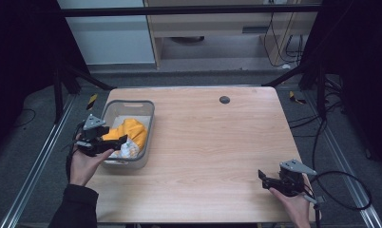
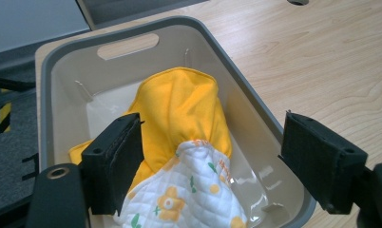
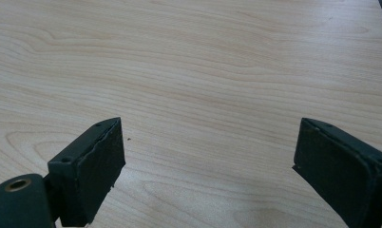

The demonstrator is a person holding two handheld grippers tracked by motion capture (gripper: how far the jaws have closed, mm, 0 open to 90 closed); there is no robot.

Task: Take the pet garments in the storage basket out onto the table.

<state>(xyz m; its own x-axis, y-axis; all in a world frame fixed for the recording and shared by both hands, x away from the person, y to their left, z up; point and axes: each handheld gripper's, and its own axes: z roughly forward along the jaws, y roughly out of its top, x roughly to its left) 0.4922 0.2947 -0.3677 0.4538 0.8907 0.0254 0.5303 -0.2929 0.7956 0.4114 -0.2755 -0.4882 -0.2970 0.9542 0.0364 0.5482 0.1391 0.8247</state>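
A yellow cloth [image 2: 179, 111] is lying bunched inside a grey bin [image 2: 255, 107], with a white quilted part printed with orange flowers [image 2: 189, 199] spilling toward the bin's near end. The bin is sitting at the left side of a wooden table [image 1: 213, 142]. The left gripper [image 1: 114, 144] is hovering over the bin's near end, its jaws spread wide on either side of the cloth, gripping nothing. Well away from the bin, the right gripper [image 1: 263, 179] is resting low above bare wood, jaws also spread apart and empty.
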